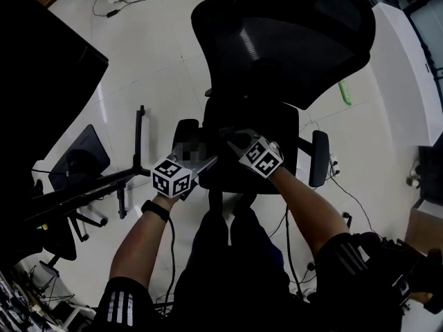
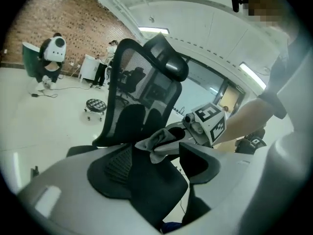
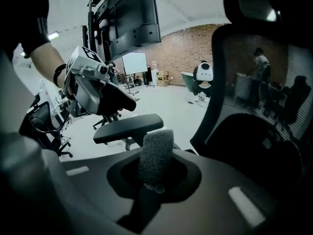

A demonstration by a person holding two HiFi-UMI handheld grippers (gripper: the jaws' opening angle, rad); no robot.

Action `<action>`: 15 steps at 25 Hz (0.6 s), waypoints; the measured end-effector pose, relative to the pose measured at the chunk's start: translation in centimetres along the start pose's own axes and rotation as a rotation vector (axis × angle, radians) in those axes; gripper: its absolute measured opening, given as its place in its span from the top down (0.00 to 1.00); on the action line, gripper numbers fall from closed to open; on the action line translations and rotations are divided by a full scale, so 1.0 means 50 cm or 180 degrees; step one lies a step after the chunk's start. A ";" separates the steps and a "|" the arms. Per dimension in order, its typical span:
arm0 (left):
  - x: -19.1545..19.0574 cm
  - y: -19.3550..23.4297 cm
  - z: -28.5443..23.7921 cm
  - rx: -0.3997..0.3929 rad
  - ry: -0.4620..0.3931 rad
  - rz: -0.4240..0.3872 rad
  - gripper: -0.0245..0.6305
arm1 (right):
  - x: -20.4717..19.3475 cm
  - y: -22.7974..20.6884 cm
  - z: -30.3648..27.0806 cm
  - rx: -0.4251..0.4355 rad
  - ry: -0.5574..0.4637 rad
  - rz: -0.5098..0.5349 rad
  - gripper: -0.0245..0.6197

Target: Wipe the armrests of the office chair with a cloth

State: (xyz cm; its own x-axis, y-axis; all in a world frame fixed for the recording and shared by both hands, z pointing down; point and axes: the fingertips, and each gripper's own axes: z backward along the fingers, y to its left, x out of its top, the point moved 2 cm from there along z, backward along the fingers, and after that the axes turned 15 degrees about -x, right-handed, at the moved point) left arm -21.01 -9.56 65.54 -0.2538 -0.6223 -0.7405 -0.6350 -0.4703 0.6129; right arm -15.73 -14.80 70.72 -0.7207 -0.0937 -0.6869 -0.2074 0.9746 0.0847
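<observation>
The black office chair [image 1: 277, 40] with a mesh back stands right in front of me. Its left armrest [image 1: 185, 133] and right armrest [image 1: 319, 158] stick out at the seat's sides. My right gripper [image 1: 232, 139] hovers over the seat near the left armrest, shut on a grey cloth [image 3: 155, 156]. That cloth [image 2: 157, 142] also shows from the side in the left gripper view. The left armrest [image 3: 128, 128] lies just beyond the cloth. My left gripper [image 1: 206, 162] hangs beside the right one, open with nothing in its jaws.
A second dark chair [image 1: 75, 166] and a black stand [image 1: 131, 175] sit on the floor to the left. A white counter [image 1: 408, 54] runs along the right, with cables [image 1: 346, 196] on the tiles. A small stool [image 2: 94, 105] and people stand far back.
</observation>
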 end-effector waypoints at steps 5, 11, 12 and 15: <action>0.009 0.071 0.096 0.0233 -0.0106 0.0024 0.47 | 0.101 0.043 -0.088 0.0177 -0.0047 0.0254 0.90; -0.003 0.115 0.159 0.0361 -0.0169 0.0072 0.47 | 0.178 0.067 -0.182 0.0204 0.0032 0.0196 0.90; -0.007 0.120 0.167 0.0373 -0.0178 0.0080 0.47 | 0.184 0.070 -0.196 0.0190 0.0062 0.0214 0.90; -0.021 0.133 0.194 0.0414 -0.0223 0.0127 0.47 | 0.186 0.085 -0.234 0.0178 0.0209 0.0315 0.90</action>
State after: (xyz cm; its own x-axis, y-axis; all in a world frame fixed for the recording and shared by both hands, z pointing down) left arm -32.03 -5.96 67.71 -0.3283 -0.5915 -0.7365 -0.7114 -0.3580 0.6047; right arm -31.05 -13.90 73.11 -0.7779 -0.0078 -0.6284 -0.0973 0.9894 0.1082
